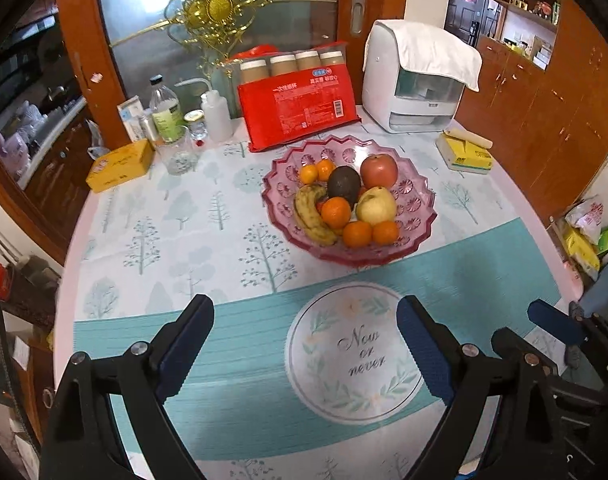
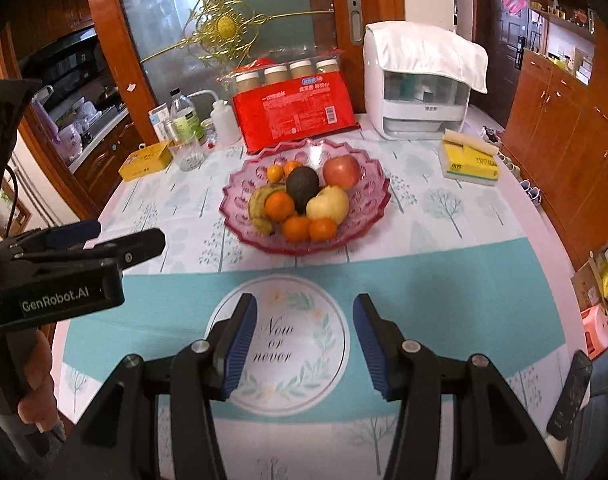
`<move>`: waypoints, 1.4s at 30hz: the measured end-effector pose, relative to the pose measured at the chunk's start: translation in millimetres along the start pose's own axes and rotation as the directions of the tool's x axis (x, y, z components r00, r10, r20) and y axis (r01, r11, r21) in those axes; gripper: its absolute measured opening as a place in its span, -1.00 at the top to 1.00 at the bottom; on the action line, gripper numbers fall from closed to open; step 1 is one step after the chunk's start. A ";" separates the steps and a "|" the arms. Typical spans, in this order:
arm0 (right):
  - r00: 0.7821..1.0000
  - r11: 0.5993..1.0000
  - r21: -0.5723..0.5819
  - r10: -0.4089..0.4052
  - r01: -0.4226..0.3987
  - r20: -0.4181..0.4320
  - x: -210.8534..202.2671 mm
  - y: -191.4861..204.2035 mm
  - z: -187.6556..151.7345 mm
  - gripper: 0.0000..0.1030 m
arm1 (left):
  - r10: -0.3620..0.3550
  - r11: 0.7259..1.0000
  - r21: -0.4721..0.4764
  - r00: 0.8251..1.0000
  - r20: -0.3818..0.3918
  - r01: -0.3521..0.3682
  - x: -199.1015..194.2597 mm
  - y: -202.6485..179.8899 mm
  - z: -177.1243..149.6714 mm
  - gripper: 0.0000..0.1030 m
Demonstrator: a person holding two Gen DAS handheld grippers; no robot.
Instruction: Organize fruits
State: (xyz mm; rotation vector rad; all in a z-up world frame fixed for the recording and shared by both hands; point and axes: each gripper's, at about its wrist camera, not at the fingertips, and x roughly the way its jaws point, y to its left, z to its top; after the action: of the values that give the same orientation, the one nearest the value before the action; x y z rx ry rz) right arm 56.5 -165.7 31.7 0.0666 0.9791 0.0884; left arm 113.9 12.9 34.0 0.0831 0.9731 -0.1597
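Two black two-finger grippers with blue pads hover above your round table (image 1: 115,264), which is covered by a teal and white tree-print cloth. Your left gripper (image 1: 306,316) has its jaws spread wide with nothing between them. Your right gripper (image 2: 305,318) holds its jaws partly apart, also empty; both frame the printed circular emblem (image 2: 281,344) on the cloth.

The pink scalloped glass fruit bowl (image 1: 420,216) stands beyond the emblem, near the table centre, well apart from both grippers. It contains:
- a red apple (image 1: 379,171) at the back right;
- a dark avocado (image 1: 344,186) in the middle;
- a yellow-green pear (image 1: 376,205), touching the avocado;
- a spotted yellow banana (image 1: 310,216) along the left side;
- five small oranges (image 1: 336,212), two at the back and three at the front.

Behind the bowl a red plastic package (image 1: 299,108) leans upright, beside a white countertop appliance (image 1: 414,92) draped with a white cloth.
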 end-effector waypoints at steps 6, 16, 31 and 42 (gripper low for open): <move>1.000 1.000 -0.003 0.025 -0.025 -0.010 -16.5 9.0 -16.4 0.01 | 0.059 0.998 -0.023 0.998 0.020 -0.059 -26.5 -0.3 -27.0 -0.79; 0.999 0.998 -0.030 0.050 -0.051 -0.018 -30.6 -3.8 -22.1 -0.01 | 0.091 0.992 -0.083 0.996 0.008 -0.090 -45.1 -29.4 -52.7 -0.79; 0.997 0.994 -0.079 0.069 -0.071 -0.025 -34.7 -31.6 -23.4 -0.05 | 0.137 0.976 -0.169 0.990 -0.013 -0.137 -50.8 -63.0 -63.5 -0.79; 0.999 0.996 -0.082 0.042 -0.041 0.008 -37.9 -49.1 -23.5 -0.05 | 0.151 0.972 -0.178 0.988 -0.019 -0.152 -48.5 -76.6 -64.9 -0.79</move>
State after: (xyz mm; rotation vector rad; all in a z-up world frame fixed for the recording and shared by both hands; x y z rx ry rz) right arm 18.1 -218.0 45.2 0.0118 0.9637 0.1662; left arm 21.0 -48.6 37.9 -0.0075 0.9788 0.0688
